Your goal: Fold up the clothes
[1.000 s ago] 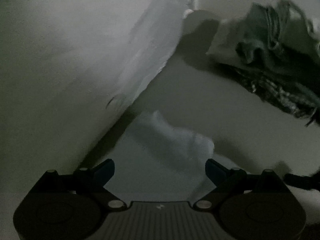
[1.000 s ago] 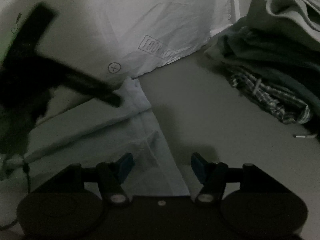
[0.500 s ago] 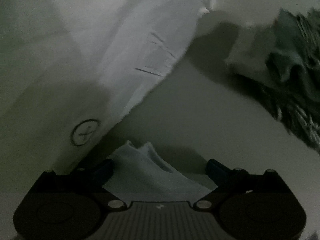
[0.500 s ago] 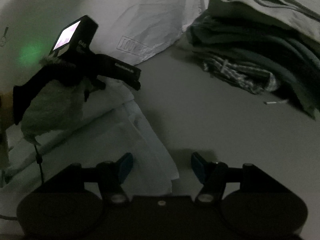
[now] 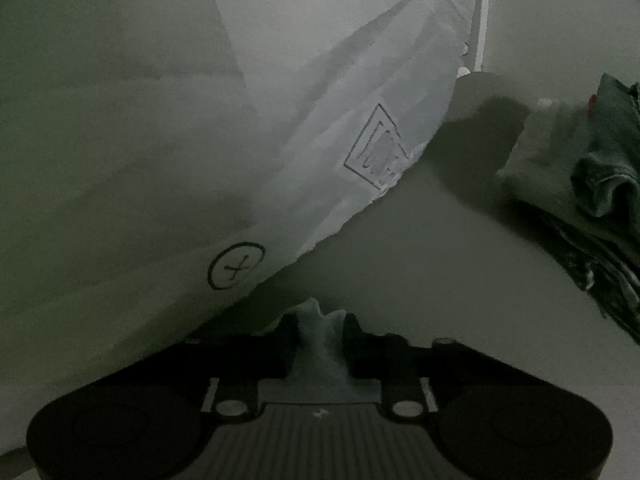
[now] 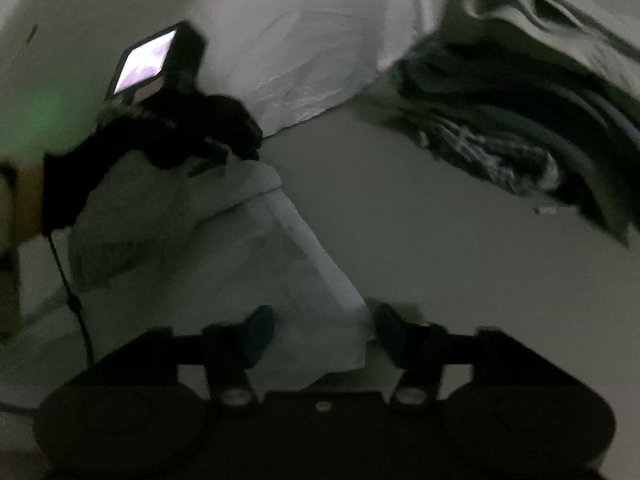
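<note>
Pinching the shirt [image 5: 320, 344] corner, your left hand-held gripper [image 5: 320, 330] is closed; your right hand-held gripper [image 6: 320, 330] gapes over its near edge.

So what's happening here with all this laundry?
A person is folding a pale blue shirt on a grey table. The left gripper is shut on a bunch of the shirt; the right gripper is open astride its corner. A pile of folded clothes lies beyond.
</note>
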